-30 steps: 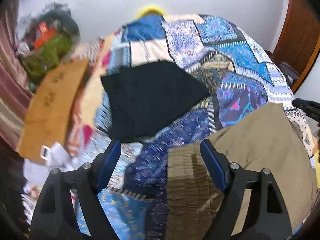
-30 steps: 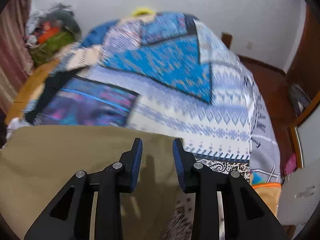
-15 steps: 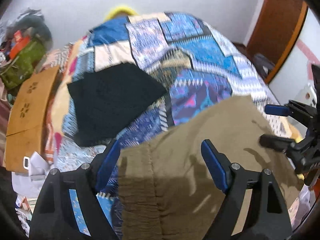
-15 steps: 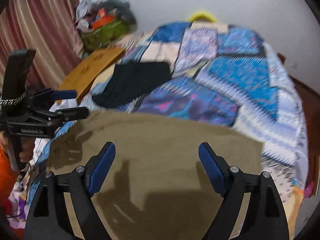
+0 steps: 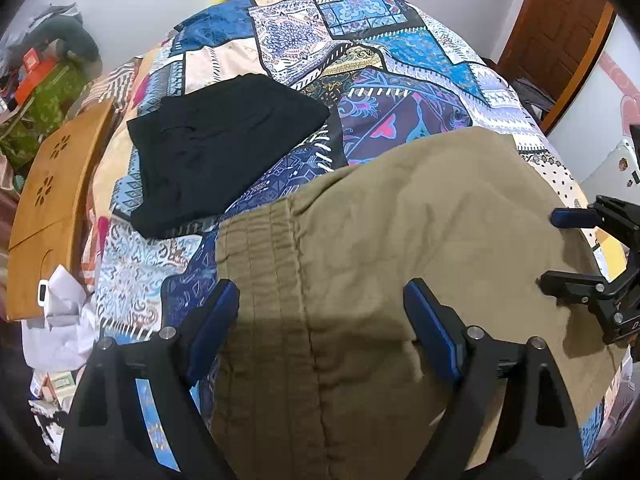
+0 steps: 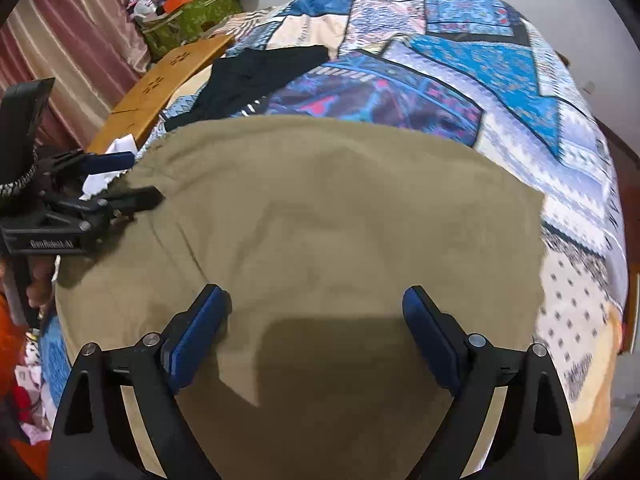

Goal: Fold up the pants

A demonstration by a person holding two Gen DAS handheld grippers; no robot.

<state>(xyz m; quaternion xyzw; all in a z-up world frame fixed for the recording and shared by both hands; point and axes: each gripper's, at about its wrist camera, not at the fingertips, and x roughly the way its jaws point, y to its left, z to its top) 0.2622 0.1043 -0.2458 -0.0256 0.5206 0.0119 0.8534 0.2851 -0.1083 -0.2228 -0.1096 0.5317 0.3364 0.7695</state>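
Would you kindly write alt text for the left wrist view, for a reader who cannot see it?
Khaki pants lie spread on a patchwork bedspread, with the open left gripper above their waistband end. A folded black garment lies beyond them, a wooden board at the bed's left edge, and the open right gripper enters at the right.

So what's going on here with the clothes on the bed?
A person is folding pants using a hand-held gripper in each hand. The khaki pants lie spread on the patchwork bedspread, waistband toward the left. Both the left hand-held gripper and the right hand-held gripper hang open above the fabric, gripping nothing. A black garment lies already folded farther up the bed, beside a wooden board.
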